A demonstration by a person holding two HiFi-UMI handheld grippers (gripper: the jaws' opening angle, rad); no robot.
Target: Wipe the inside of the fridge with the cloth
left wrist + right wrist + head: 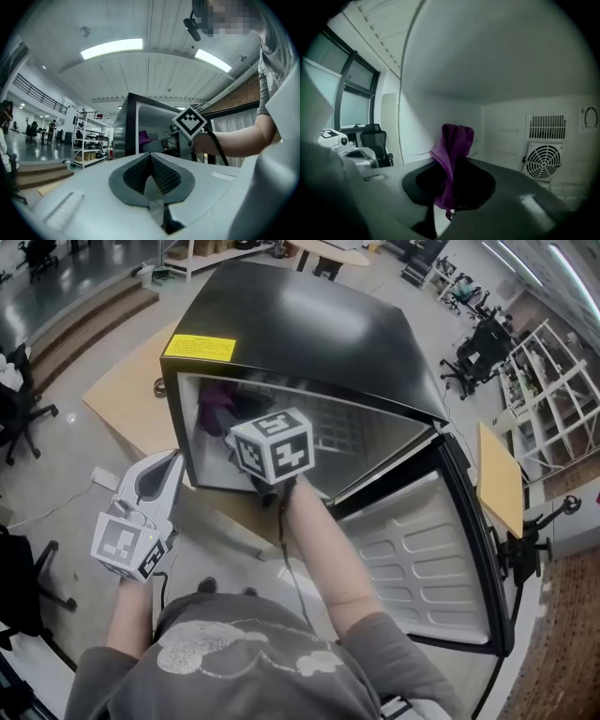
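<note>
A black mini fridge (309, 334) stands on the floor with its door (422, 559) swung open to the right. My right gripper (242, 448) reaches into the fridge's opening, its marker cube just outside. It is shut on a purple cloth (452, 150), which sticks up between the jaws inside the white interior. The cloth (216, 401) also shows as a purple patch in the opening. My left gripper (172, 465) is held outside, left of the fridge, shut with nothing in it (150, 161). From there the fridge (126, 126) and cloth (144, 138) are ahead.
A fan grille (543, 161) and a vent (547, 126) sit on the fridge's back wall to the right. A flat cardboard sheet (127, 390) lies under the fridge. Office chairs (478, 352) and shelving (553, 381) stand around.
</note>
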